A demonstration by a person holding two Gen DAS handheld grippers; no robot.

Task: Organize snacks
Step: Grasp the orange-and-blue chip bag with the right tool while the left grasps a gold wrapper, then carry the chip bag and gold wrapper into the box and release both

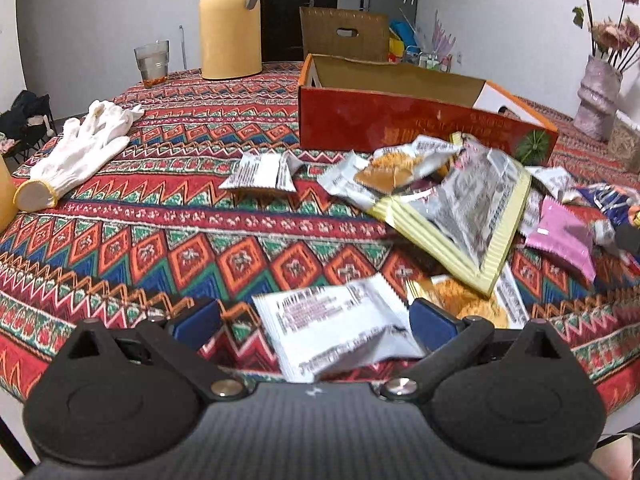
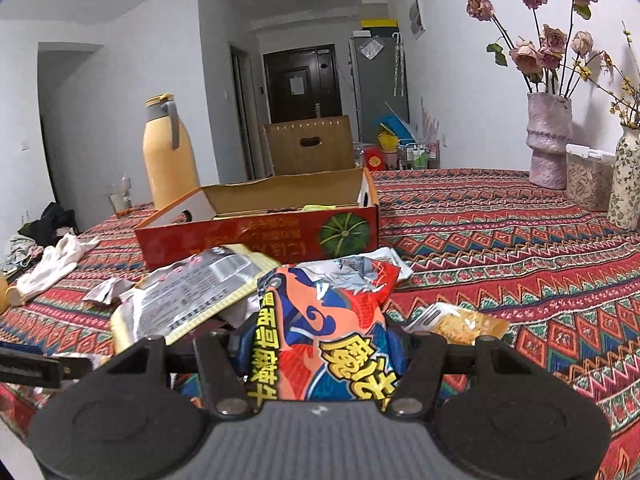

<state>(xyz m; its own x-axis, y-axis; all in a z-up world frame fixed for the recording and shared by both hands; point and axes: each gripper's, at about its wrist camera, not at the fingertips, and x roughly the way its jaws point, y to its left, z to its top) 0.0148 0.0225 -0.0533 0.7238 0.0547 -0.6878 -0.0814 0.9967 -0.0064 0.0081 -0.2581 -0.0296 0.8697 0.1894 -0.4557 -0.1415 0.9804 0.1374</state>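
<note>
My left gripper (image 1: 316, 320) hangs open low over the patterned tablecloth, and a white snack packet (image 1: 336, 328) lies loose between its blue pads (image 1: 430, 322). My right gripper (image 2: 320, 344) is shut on an orange and blue snack bag (image 2: 324, 320), which it holds upright above the table. A pile of snacks lies in front of both grippers, topped by a large yellow-edged silver bag (image 1: 472, 208) (image 2: 192, 292). Behind the pile stands an open red cardboard box (image 1: 400, 120) (image 2: 248, 240). A yellow packet shows inside its far end.
A yellow thermos (image 1: 230, 28) (image 2: 170, 156) and a glass (image 1: 152, 60) stand at the back left. White gloves (image 1: 80, 152) lie on the left. Flower vases (image 2: 548, 140) and a clear container (image 2: 588, 180) stand at the right. A brown carton (image 2: 308, 144) sits beyond the table.
</note>
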